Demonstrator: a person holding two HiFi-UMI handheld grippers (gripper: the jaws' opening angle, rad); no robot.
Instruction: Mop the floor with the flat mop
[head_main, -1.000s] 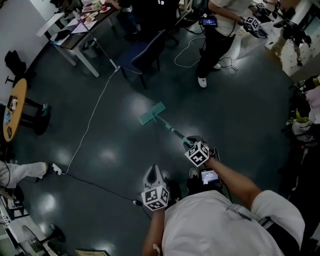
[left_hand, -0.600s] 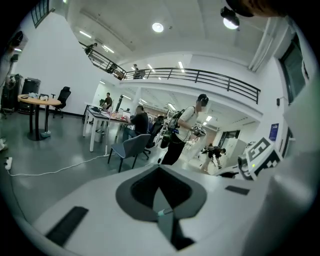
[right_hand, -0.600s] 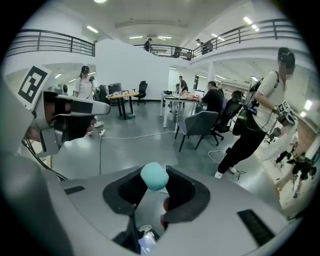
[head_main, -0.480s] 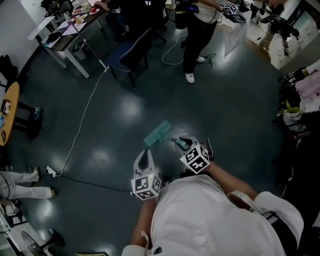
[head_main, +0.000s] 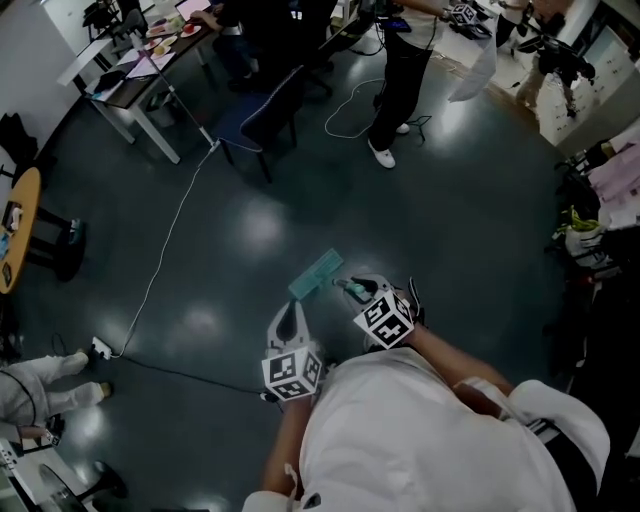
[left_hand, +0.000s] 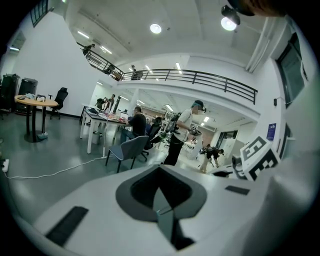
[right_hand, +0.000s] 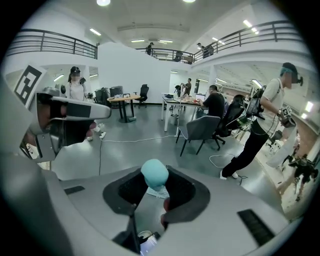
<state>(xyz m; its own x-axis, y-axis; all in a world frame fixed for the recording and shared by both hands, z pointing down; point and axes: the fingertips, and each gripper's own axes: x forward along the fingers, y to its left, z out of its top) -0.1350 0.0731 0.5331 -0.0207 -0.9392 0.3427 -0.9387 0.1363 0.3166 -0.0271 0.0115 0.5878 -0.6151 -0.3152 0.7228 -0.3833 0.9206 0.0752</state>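
Low on the dark floor (head_main: 450, 230), just ahead of our feet, the flat mop (head_main: 316, 274) lies with its teal head flat down and its handle (head_main: 345, 285) rising steeply back to the right gripper (head_main: 360, 291). The right gripper view shows those fingers clamped round the handle close under its rounded teal end (right_hand: 154, 173). The left gripper (head_main: 289, 312) hangs just beside the right one, clear of the handle; its fingers are pressed together with nothing between them.

We judge the mopping under way, with the head drawn in near us. The weak point is the grip – one pair of fingers, high on the handle, has to steer a long lever. If the head drags or catches on the floor, the handle may twist or slide in the fingers and the head may tip onto an edge rather than wipe flat. A push to the left would take the head toward the white cable (head_main: 165, 262), which could snag or be dragged along. Farther out stand a chair (head_main: 265, 115) and a person (head_main: 400, 80) – a long stroke that way risks striking them.
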